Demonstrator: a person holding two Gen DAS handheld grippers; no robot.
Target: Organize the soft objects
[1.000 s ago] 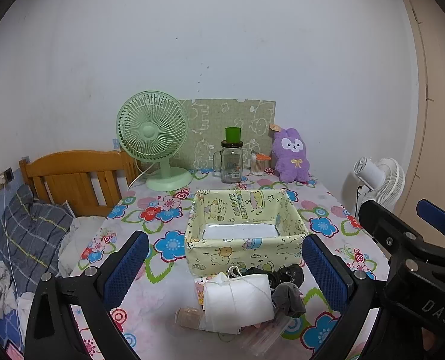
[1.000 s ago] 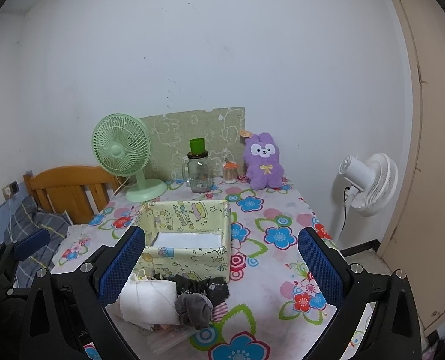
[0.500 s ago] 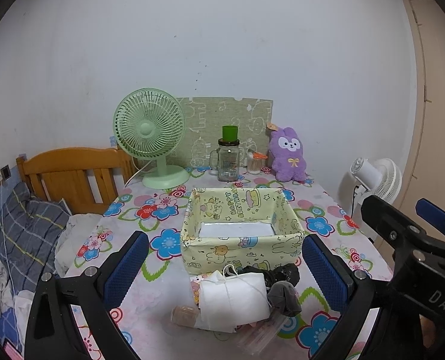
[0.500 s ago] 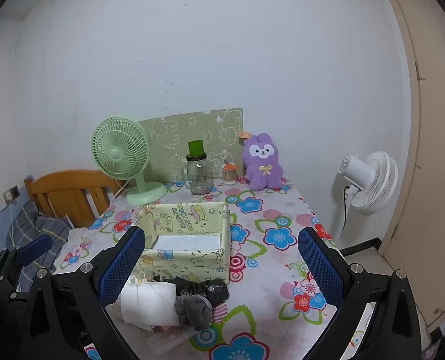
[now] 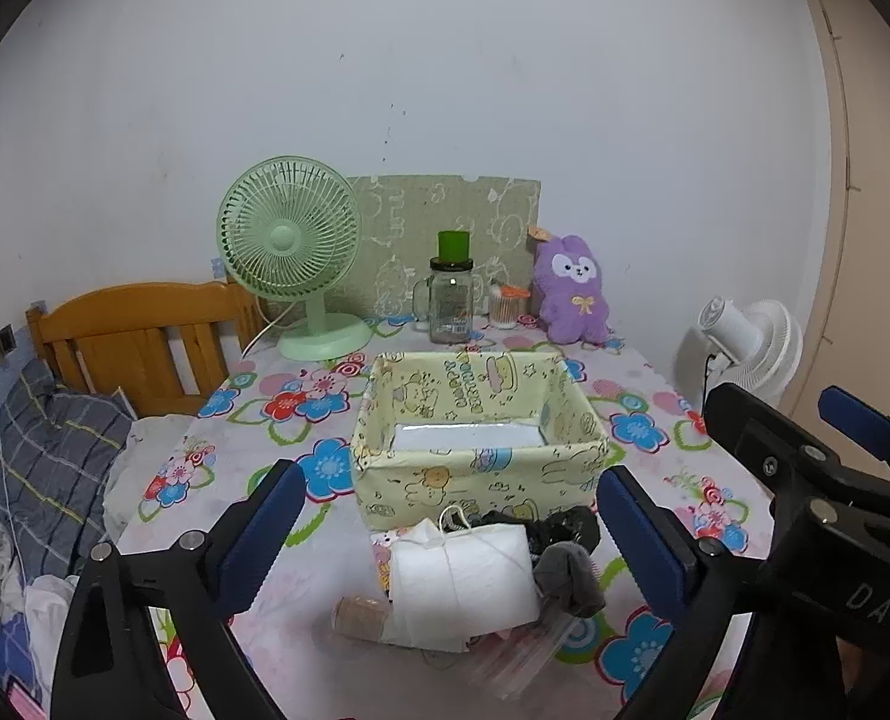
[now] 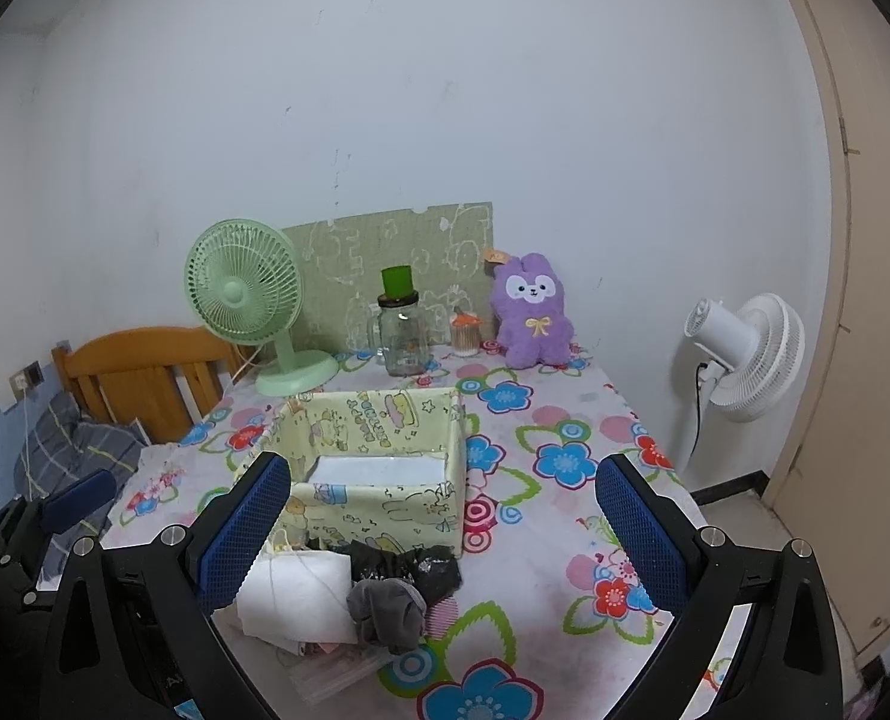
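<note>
A pale yellow fabric box (image 5: 475, 468) (image 6: 379, 504) stands on the flowered table, with only a white base inside. In front of it lies a heap of soft things: a white folded cloth (image 5: 463, 582) (image 6: 301, 594), a grey sock (image 5: 571, 576) (image 6: 385, 606), a black crumpled piece (image 5: 559, 528) (image 6: 409, 564) and a tan roll (image 5: 361, 618). My left gripper (image 5: 451, 540) is open and empty, above the heap. My right gripper (image 6: 445, 528) is open and empty, to the right of the left one.
A green fan (image 5: 292, 258), a glass jar with a green lid (image 5: 451, 300), a small pot (image 5: 503, 309) and a purple plush rabbit (image 5: 571, 288) stand along the back wall. A wooden bed frame (image 5: 139, 348) is on the left. A white fan (image 6: 745, 354) stands right of the table.
Both grippers have risen and drawn back a little, so the table and box sit slightly lower in view. The heap has not moved.
</note>
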